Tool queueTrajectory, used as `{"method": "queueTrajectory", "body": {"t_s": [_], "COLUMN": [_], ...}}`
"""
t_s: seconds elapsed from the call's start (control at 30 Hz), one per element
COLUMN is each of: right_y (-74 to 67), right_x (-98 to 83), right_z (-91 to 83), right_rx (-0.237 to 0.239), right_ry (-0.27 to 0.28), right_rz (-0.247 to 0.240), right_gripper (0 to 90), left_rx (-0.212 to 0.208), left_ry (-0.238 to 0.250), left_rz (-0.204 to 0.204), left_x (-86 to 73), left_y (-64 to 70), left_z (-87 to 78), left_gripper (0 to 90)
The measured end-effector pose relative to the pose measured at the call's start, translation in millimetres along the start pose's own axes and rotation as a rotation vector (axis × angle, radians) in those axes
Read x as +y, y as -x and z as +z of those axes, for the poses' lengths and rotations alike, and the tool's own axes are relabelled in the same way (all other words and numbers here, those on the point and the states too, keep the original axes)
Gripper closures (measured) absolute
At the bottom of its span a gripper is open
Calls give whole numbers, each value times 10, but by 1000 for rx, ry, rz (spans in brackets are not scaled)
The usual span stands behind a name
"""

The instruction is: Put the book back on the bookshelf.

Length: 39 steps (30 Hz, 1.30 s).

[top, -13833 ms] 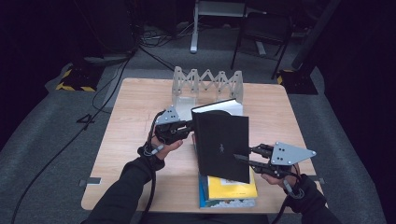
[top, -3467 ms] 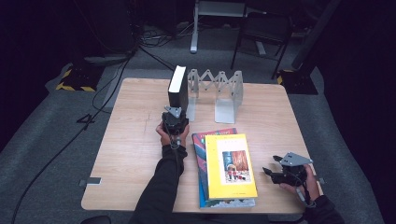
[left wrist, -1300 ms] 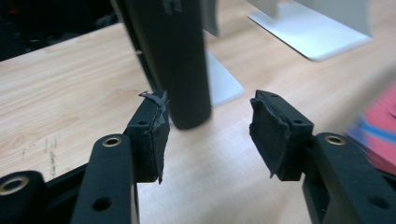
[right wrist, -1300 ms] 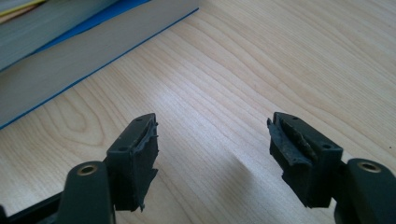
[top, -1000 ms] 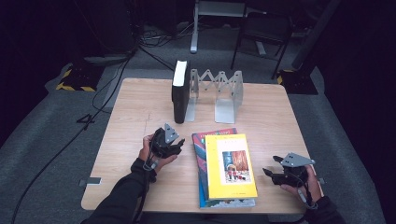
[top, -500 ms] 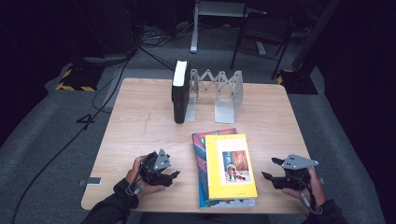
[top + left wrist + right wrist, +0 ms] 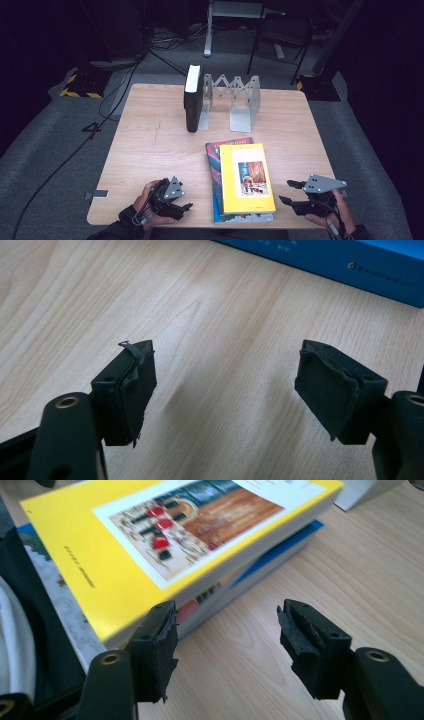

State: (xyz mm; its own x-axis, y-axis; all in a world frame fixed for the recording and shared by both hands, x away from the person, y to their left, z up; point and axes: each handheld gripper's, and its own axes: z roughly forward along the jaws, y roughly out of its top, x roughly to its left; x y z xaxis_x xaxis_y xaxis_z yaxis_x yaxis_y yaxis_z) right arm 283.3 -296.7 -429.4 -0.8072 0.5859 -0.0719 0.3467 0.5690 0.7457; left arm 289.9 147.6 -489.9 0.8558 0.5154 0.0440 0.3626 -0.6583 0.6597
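Both grippers flank the book stack at the near edge of the bench. Left gripper [image 7: 186, 205] has just been opening, jaws spread over bare wood. Right gripper [image 7: 286, 192] has just been closing, nothing pinched, aimed at the yellow book [image 7: 246, 177]. Risk: a shallow bite on that cover, or dragging the blue book [image 7: 350, 267] beneath along too, off the edge.

Left of the book stack [image 7: 242, 182], bare table [image 7: 150, 145] lies open up to the upright black book [image 7: 193, 98] and folding rack [image 7: 235, 97] behind the stack; right of it, a narrower open strip.
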Motion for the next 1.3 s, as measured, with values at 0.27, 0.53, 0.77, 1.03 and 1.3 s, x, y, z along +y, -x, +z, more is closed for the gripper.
{"method": "queueTrajectory", "body": {"t_s": [0.27,0.53,0.77,1.03,1.3], "right_y": [-103,-54,149,123,77], "right_x": [194,319,354,377,415], "right_z": [158,411,632,652,588], "right_rx": [47,79,189,163,99], "right_ry": [4,-75,-98,-87,-43], "right_rz": [34,70,142,113,52], "right_gripper": [340,259,150,138,265], "left_rx": [-46,-53,-59,-60,-22], "left_ry": [-12,21,33,30,66], "left_rz": [-26,-23,-22,-17,-66], "left_x": [-19,-44,-32,-15,127], "left_y": [-41,-56,-70,-77,-139], "left_z": [99,143,177,192,126], "left_gripper": [218,161,126,116,204]}}
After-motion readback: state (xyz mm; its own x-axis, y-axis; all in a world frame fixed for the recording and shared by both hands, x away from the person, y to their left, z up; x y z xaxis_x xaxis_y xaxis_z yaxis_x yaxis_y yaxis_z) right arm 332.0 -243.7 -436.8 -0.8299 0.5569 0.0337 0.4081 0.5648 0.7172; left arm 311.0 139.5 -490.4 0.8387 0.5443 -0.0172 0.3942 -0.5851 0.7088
